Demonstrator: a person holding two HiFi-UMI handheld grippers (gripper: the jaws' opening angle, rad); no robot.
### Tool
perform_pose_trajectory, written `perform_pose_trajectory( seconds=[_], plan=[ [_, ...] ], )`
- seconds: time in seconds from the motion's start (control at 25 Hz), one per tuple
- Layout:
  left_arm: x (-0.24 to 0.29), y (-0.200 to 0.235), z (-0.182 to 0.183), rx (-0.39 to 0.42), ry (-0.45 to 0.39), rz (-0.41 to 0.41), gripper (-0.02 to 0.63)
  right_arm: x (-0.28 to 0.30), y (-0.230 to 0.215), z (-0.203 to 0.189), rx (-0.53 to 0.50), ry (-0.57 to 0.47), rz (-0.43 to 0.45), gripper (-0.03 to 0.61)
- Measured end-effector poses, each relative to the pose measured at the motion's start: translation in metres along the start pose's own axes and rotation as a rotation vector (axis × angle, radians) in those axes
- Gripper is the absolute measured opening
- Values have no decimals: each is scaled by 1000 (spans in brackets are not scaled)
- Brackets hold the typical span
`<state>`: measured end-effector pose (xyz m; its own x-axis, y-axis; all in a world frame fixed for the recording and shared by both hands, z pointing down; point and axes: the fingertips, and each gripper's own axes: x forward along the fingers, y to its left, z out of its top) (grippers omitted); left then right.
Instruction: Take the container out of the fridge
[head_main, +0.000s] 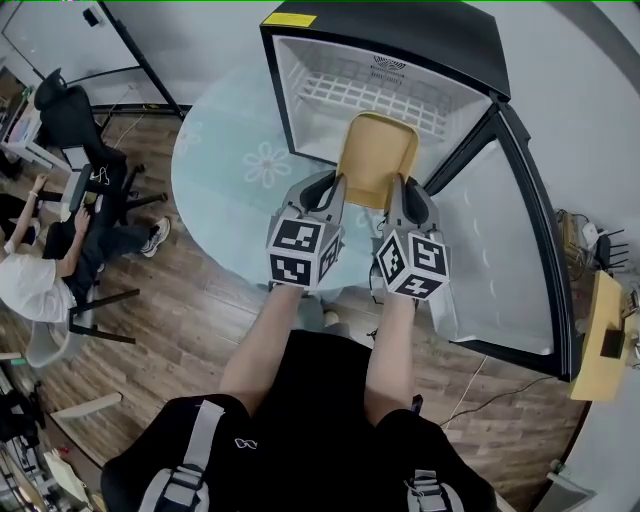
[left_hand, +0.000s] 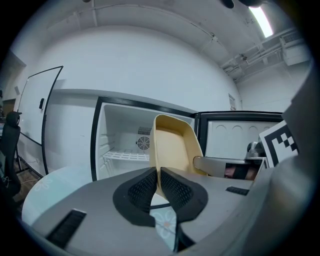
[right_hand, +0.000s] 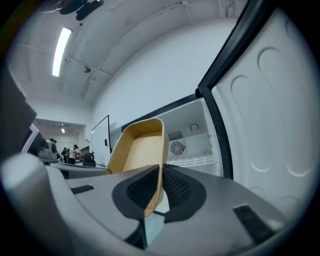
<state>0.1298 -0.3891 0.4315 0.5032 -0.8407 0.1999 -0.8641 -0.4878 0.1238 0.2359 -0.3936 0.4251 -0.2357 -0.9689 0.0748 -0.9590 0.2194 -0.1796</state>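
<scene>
Projecting lengthwise from the open fridge (head_main: 420, 40), 1 tan container (head_main: 377, 150) is pinched at its near end by left gripper (left_hand: 159, 178) and right gripper (right_hand: 161, 184), 1 on each side wall.

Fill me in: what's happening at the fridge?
A person holds a two-jaw gripper in each hand, and both are shut on the tan container: the left gripper on its left wall, the right gripper on its right wall. The container looks empty and is held tilted at the mouth of the open fridge, which stands on a round glass table with its door swung wide. It appears clear of the shelf and not yet set down.
</scene>
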Motion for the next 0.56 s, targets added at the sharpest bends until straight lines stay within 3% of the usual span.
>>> perform_pose_trajectory(
  seconds=[0.56],
  plan=[
    [9,8,-5,-2,12,12,28,12,-1,-5,5,8,25,25]
  ],
)
